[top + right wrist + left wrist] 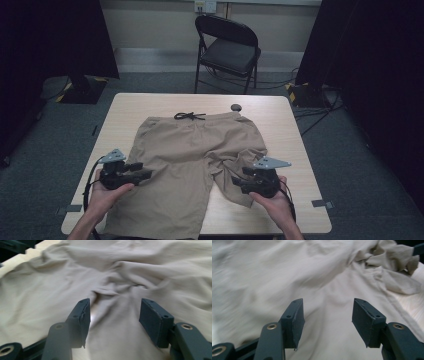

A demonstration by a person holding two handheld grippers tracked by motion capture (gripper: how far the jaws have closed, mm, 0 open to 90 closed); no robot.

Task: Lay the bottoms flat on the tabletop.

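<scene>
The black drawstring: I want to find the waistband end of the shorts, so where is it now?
In the high view the black drawstring lies at the far middle of the khaki shorts, on the waistband, left of a small dark round object on the table.

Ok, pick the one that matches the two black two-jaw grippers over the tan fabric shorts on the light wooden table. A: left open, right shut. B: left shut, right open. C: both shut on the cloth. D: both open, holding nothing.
D: in each gripper view the jaws of the left gripper and of the right gripper stand apart, with the tan shorts lying unpinched beyond them.
</scene>
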